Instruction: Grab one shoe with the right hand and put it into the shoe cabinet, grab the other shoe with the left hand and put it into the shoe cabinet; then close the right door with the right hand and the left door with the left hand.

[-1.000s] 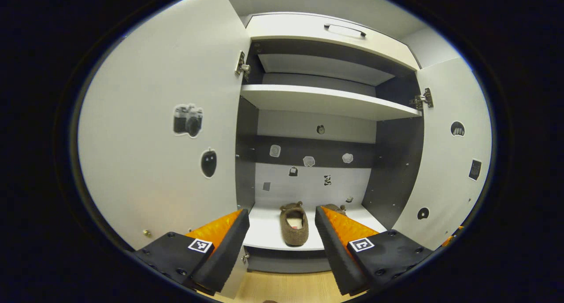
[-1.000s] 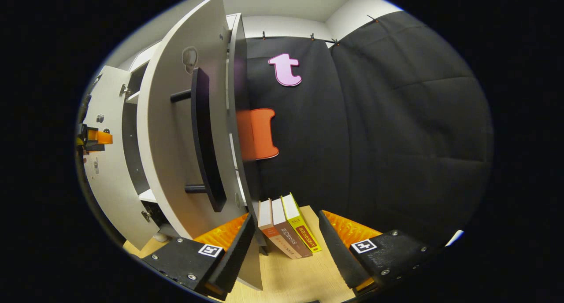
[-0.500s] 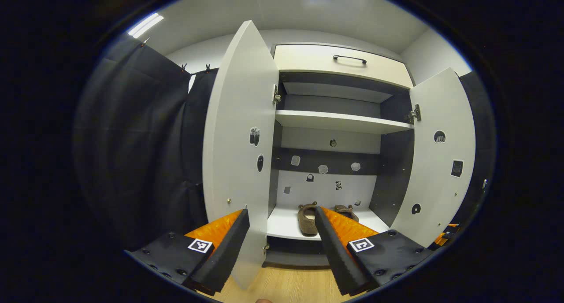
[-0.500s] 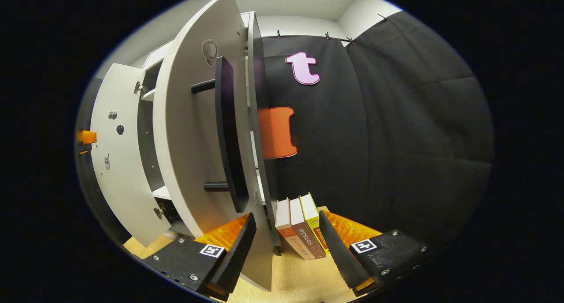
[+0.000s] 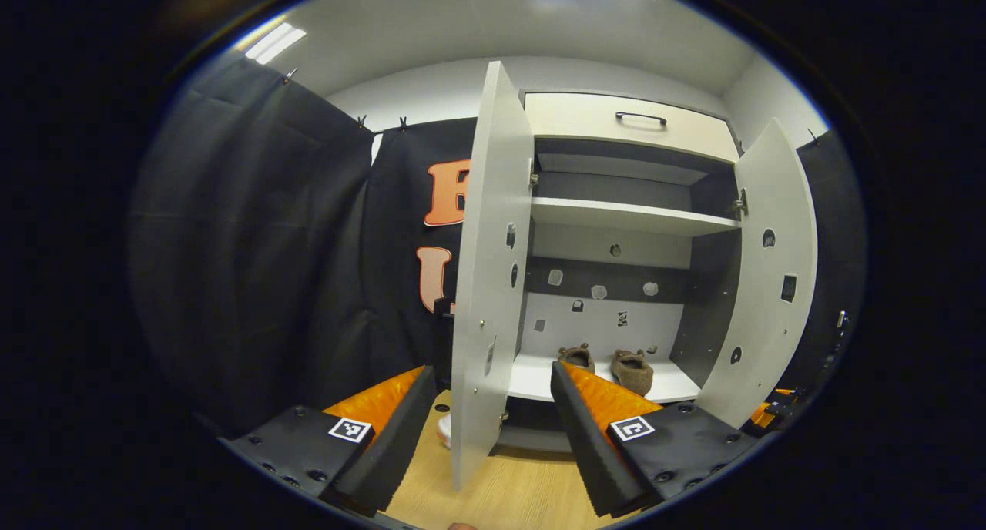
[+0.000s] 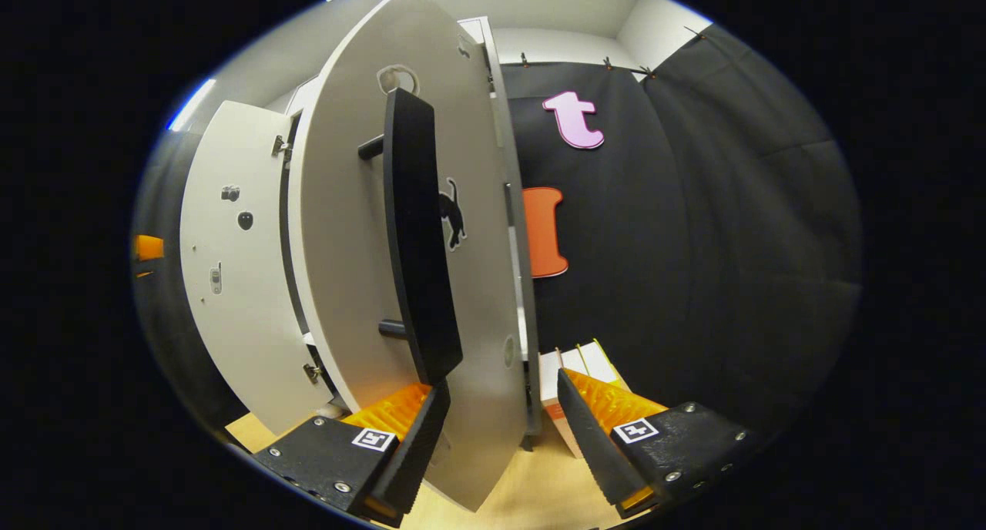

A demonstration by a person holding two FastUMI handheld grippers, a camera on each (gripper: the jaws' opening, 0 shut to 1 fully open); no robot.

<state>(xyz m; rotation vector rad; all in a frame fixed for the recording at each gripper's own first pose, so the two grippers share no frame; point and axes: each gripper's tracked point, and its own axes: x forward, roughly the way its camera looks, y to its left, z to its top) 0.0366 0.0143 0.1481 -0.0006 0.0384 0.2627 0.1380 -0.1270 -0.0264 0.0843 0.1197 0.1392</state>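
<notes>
Two brown fuzzy shoes (image 5: 620,364) are seen in the left gripper view, set side by side on the bottom shelf (image 5: 531,380) of the cabinet (image 5: 628,222), toes toward the back wall. Small stickers are scattered over the back wall and over the inner faces of both doors. A second shelf (image 5: 628,216) is fixed higher up, and a drawer (image 5: 628,122) with a dark handle is set at the top.

The left door (image 5: 485,283) is seen nearly edge-on, swung well out from the cabinet; its lower edge is framed between the fingers of the left gripper (image 5: 493,426). That gripper is held wide apart, and nothing is gripped. Bare wooden floor (image 5: 501,499) lies below the door's edge. The right door (image 5: 766,283) is angled outward at the far side.

In the right gripper view, the outer face of the right door (image 6: 470,283) is shown close up, with its long dark handle (image 6: 416,237) standing off the panel. The right gripper (image 6: 501,437) is spread wide, nothing being held; the door's lower edge sits between its fingers. Whether the door is touched cannot be told. Books (image 6: 581,360) stand just beside the cabinet.
</notes>
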